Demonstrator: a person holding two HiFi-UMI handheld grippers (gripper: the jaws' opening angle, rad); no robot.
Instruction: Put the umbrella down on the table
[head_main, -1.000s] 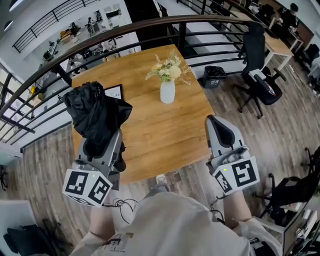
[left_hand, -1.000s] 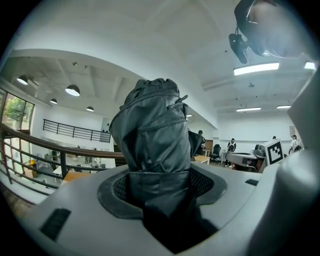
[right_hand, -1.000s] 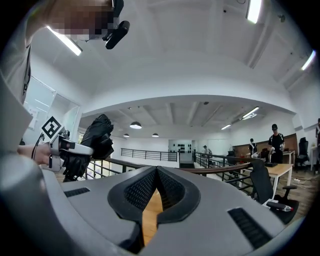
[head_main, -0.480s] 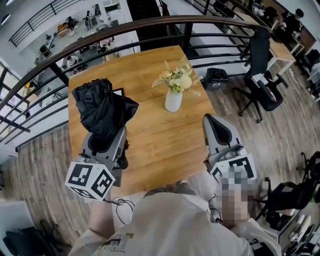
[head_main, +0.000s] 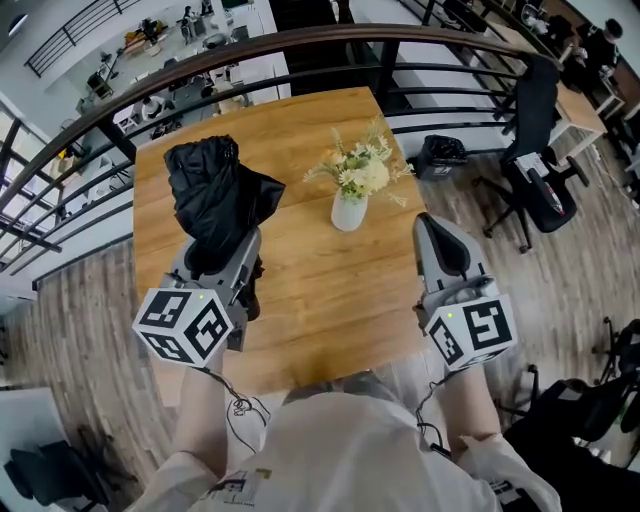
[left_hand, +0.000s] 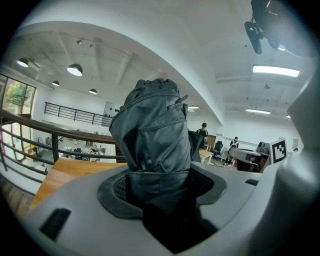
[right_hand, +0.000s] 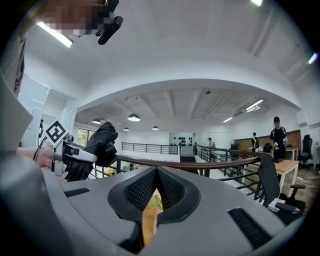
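A folded black umbrella (head_main: 214, 198) stands upright above the left part of the wooden table (head_main: 300, 280), held by my left gripper (head_main: 215, 262), which is shut on its lower end. In the left gripper view the umbrella (left_hand: 152, 145) fills the space between the jaws and rises toward the ceiling. My right gripper (head_main: 442, 248) hangs over the table's right front corner, shut with nothing held; its pads (right_hand: 172, 192) nearly meet in the right gripper view. From that view the umbrella (right_hand: 97, 147) shows at the left.
A white vase of flowers (head_main: 352, 195) stands near the table's middle. A dark curved railing (head_main: 330, 40) runs behind the table. A black office chair (head_main: 540, 150) and a black bin (head_main: 442, 155) stand on the floor to the right.
Both grippers have moved forward over the table, and the umbrella has travelled with the left one, still upright.
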